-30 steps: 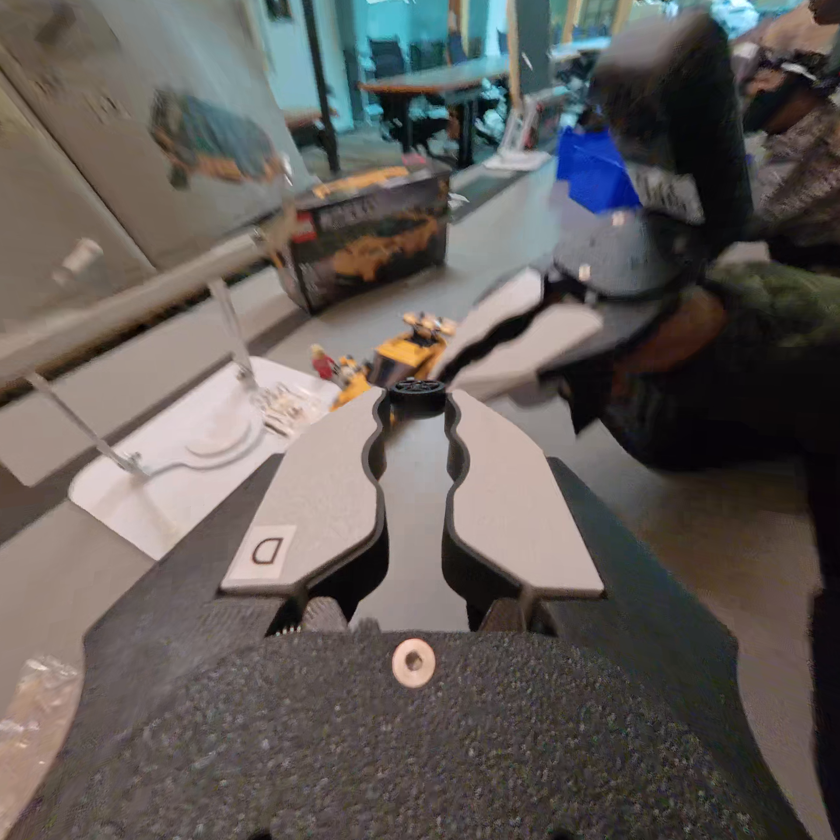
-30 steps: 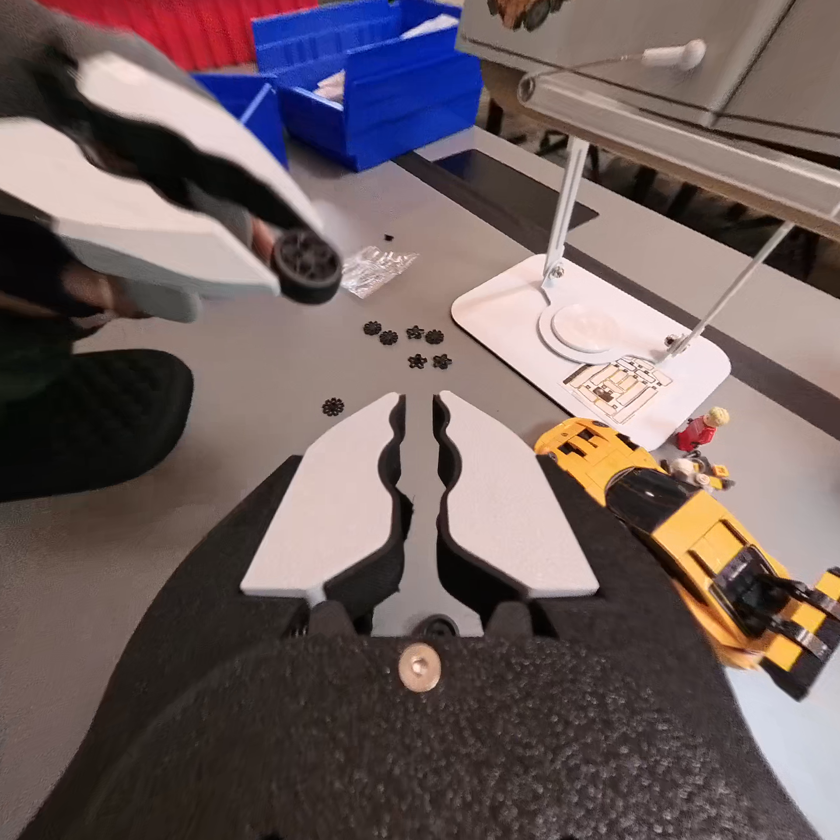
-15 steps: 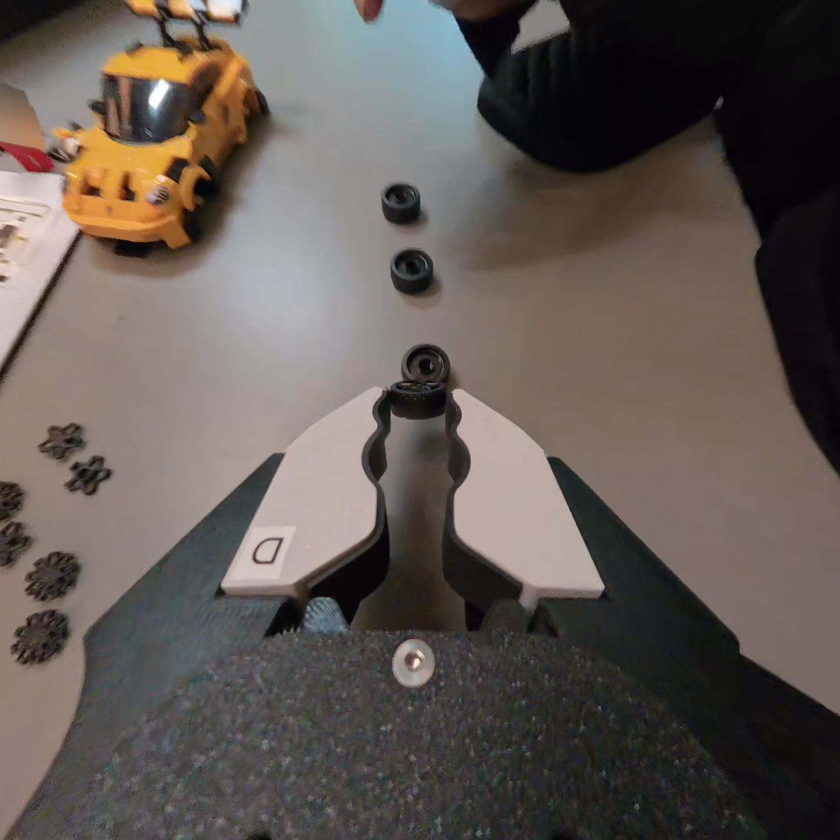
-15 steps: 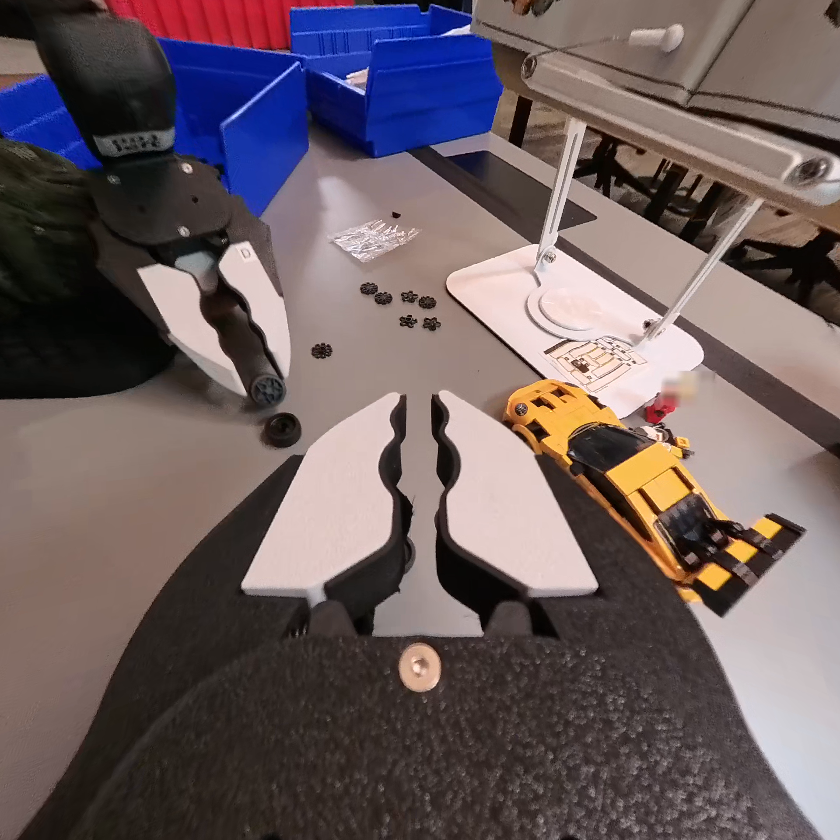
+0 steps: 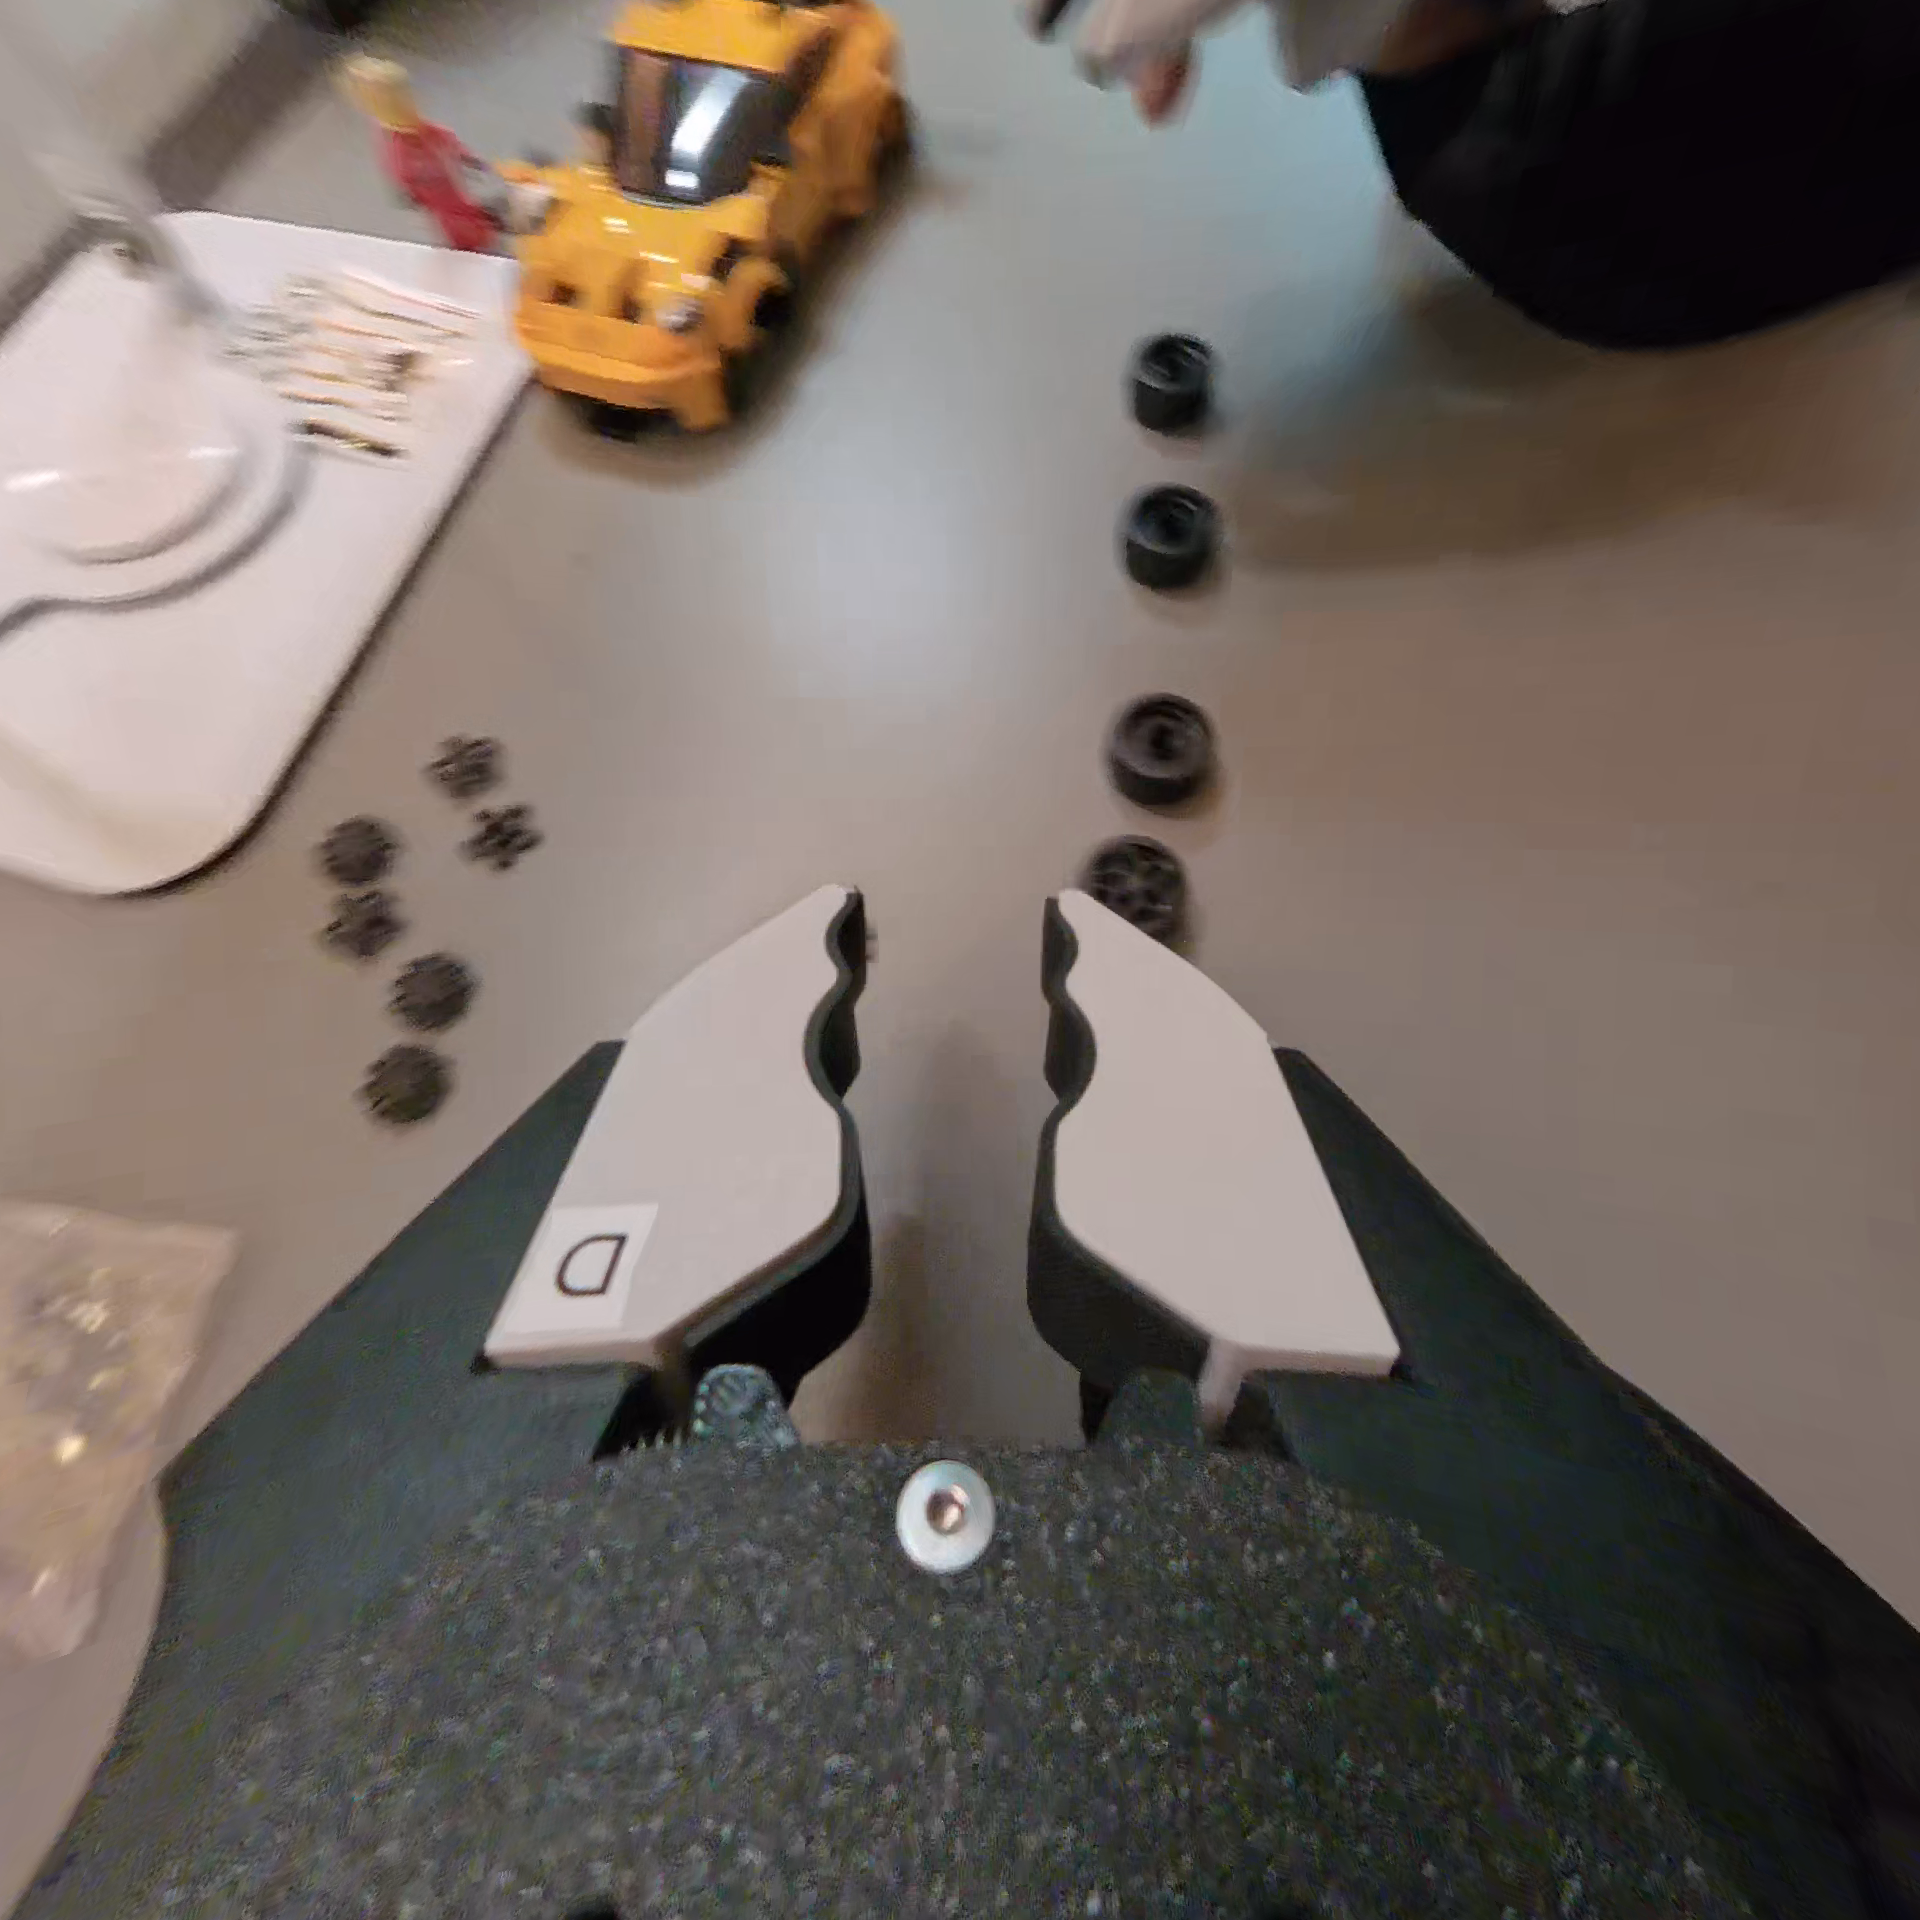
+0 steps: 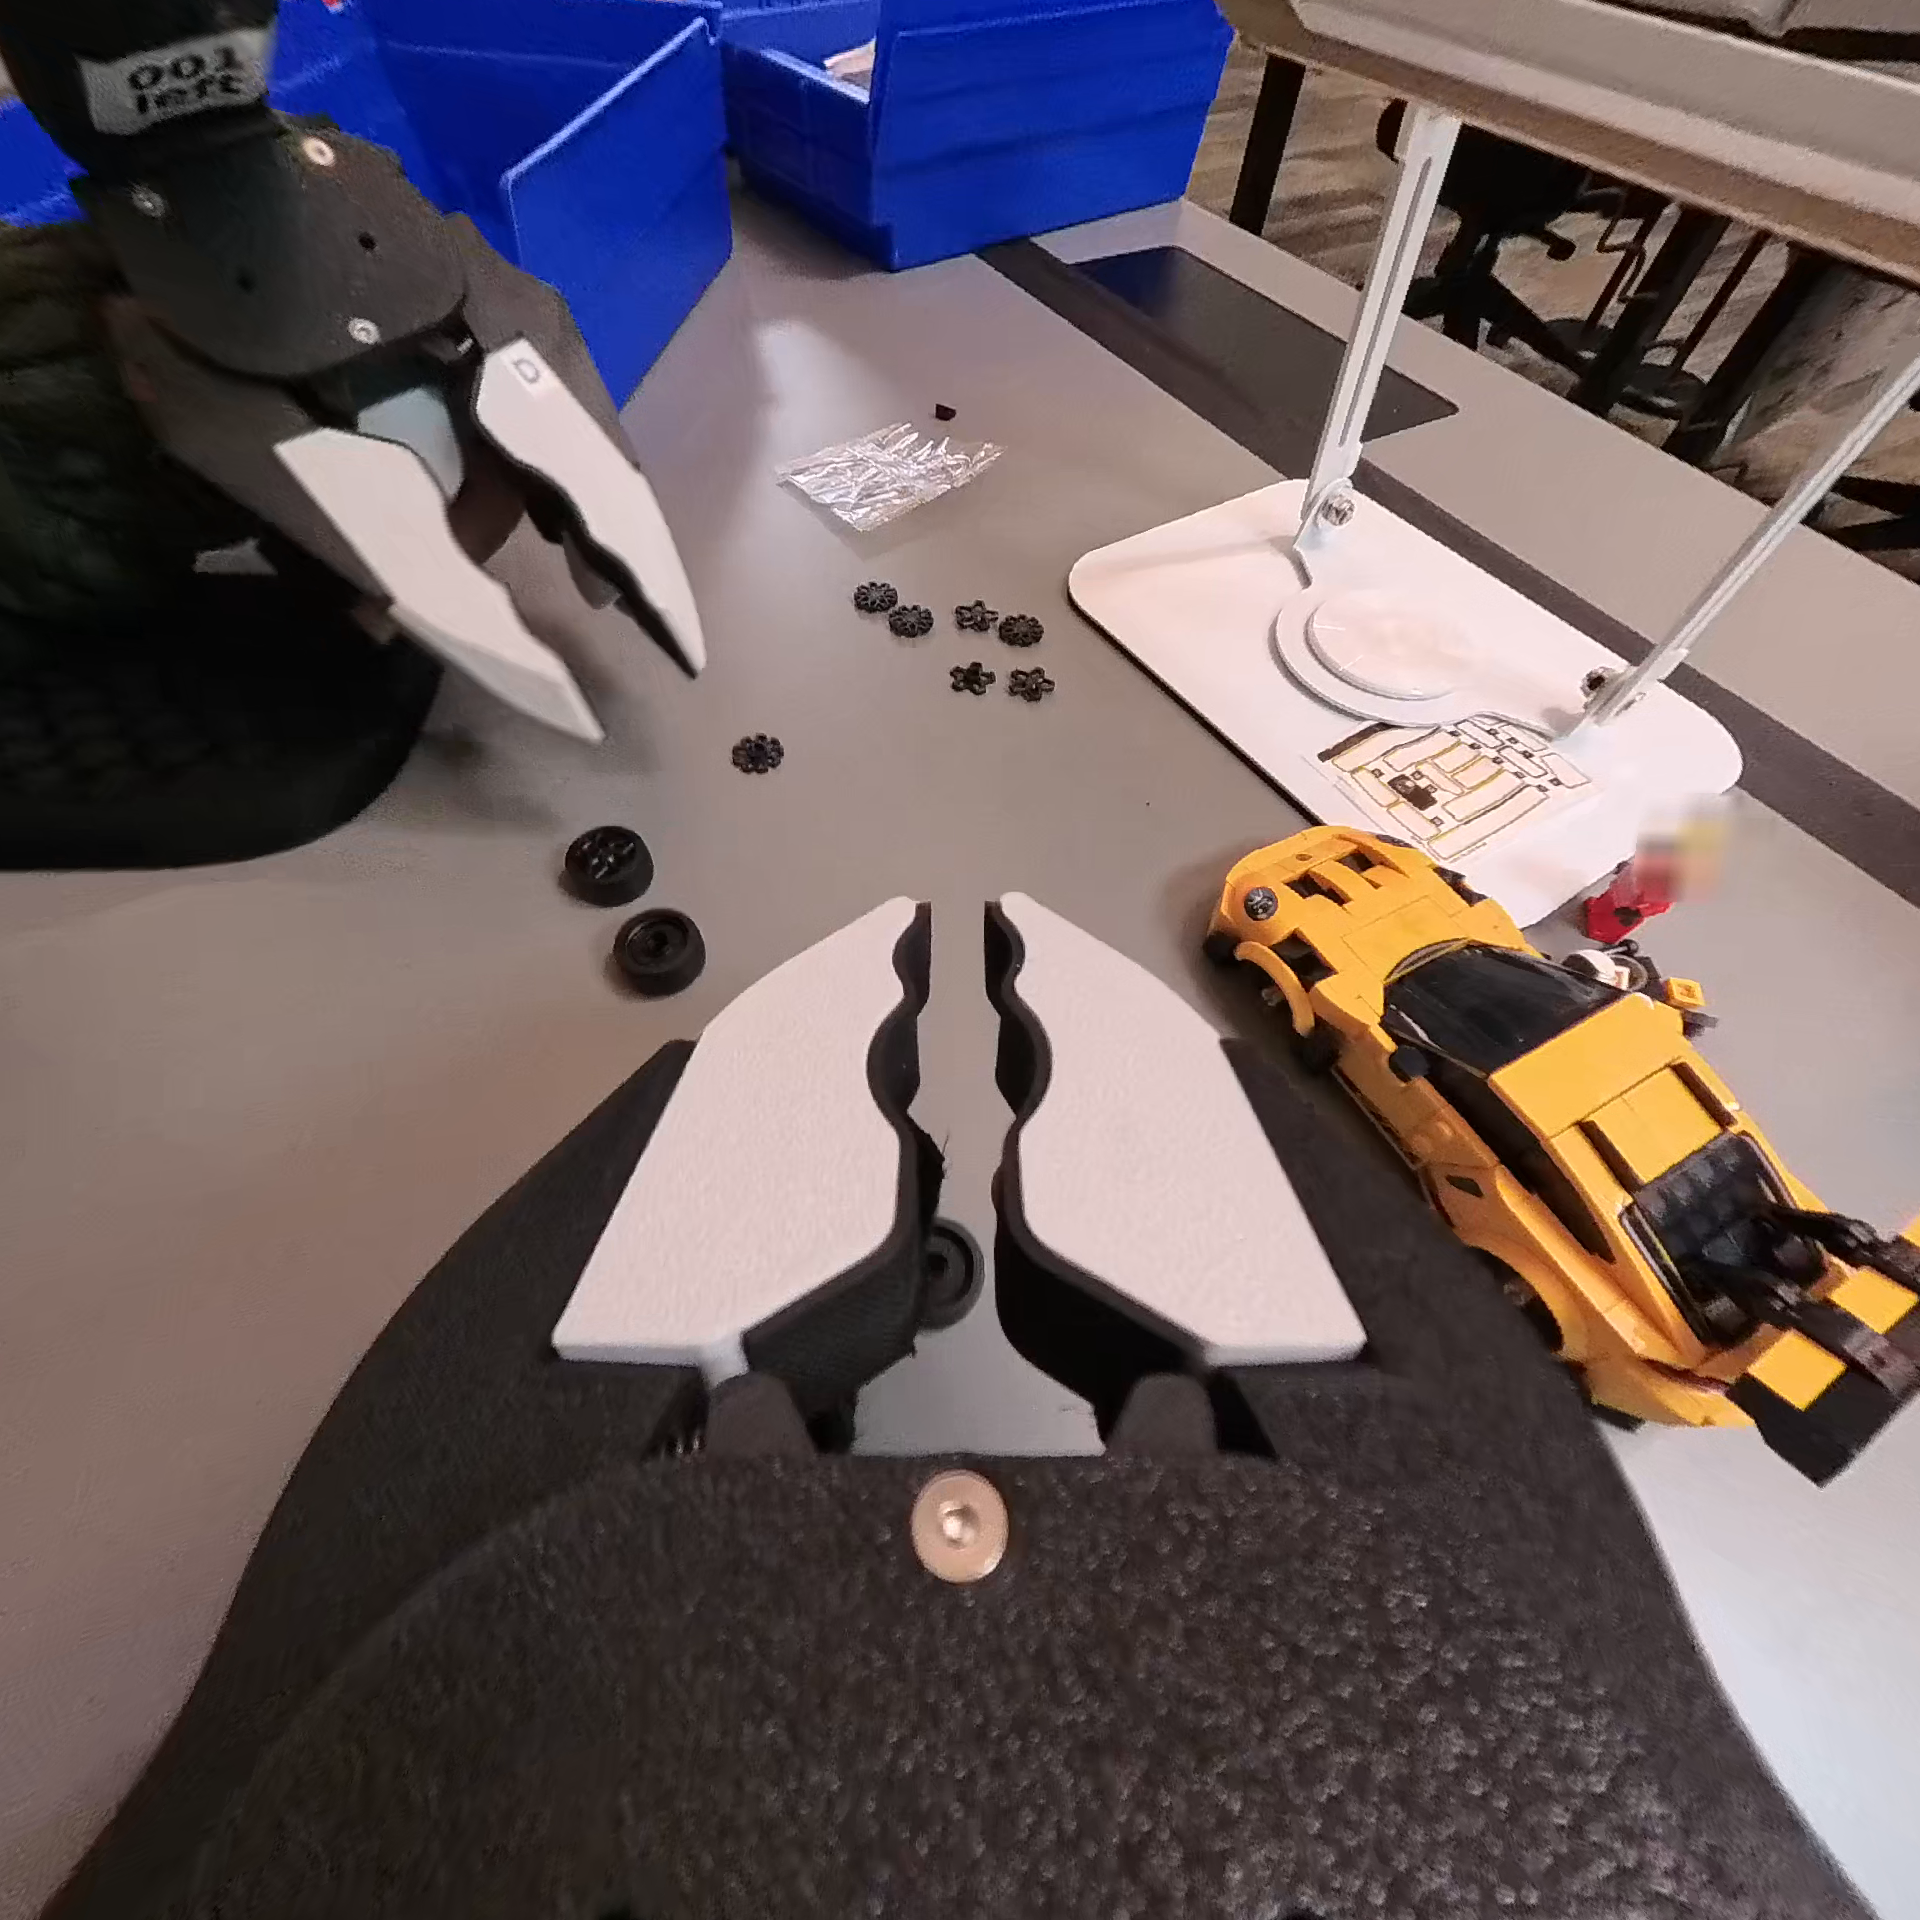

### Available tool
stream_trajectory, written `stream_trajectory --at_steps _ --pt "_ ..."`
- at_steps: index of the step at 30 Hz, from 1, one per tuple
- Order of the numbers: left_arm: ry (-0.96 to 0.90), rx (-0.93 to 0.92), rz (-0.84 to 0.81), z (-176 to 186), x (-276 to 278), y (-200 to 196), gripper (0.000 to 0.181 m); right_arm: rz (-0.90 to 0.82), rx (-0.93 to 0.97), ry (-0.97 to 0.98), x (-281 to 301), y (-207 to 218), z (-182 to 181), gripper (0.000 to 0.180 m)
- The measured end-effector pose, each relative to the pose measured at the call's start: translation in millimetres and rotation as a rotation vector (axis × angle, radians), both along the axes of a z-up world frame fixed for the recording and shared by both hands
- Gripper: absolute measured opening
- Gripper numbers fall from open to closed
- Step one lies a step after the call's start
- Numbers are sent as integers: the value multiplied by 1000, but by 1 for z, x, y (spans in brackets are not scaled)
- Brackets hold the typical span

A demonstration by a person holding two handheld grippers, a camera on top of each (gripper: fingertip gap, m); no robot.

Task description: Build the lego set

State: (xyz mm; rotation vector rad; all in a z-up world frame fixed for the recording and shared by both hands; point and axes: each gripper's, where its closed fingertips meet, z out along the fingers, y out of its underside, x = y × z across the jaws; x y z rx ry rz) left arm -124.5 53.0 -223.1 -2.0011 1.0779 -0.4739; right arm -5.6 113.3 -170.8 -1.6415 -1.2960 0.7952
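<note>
Four tyres: black lego tyres lie in a row on the grey table (image 5: 1558, 935) in the left wrist view, the nearest (image 5: 1138, 883) just beside the left gripper's right fingertip, then (image 5: 1162, 750), (image 5: 1170, 535) and (image 5: 1172, 379) farther off.
Left gripper (image 5: 951, 909): fingers spread, nothing between them; in the right wrist view it hangs tilted over the table (image 6: 644, 696).
Right gripper (image 6: 956, 914): fingers close together with a narrow gap, pinching nothing; a black tyre (image 6: 951, 1273) shows on the table beneath the gap.
Yellow lego car: (image 6: 1538, 1122) beside the right gripper, without wheels on the visible side, next to a small red minifigure (image 5: 431, 166).
Wheel rims: small black flower-shaped pieces (image 5: 416, 935) scattered on the table between the left gripper and the white stand base (image 5: 208, 644).
Blue bins (image 6: 935, 125): open storage bins at the table's far edge; one holds something pale, too little showing to tell what.
Plastic bag (image 6: 888, 473): clear, crumpled, flat on the table near the bins; contents unclear.
Only the right wrist view: bins, stand arms (image 6: 1371, 343), sticker sheet (image 6: 1455, 774).
Only the left wrist view: all four tyres of the row together.
</note>
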Motion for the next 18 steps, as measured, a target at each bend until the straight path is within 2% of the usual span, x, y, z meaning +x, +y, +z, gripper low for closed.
stream_trajectory --at_steps 4,10,18 --pt "23 16 242 -2 -29 28 26 6 11 40 -7 -2 6 9" --pt "37 -6 429 -7 -49 62 25 23 31 62 -14 -6 8 8" --pt "126 -74 395 -23 -35 99 19 -6 -16 98 -6 -2 8 8"
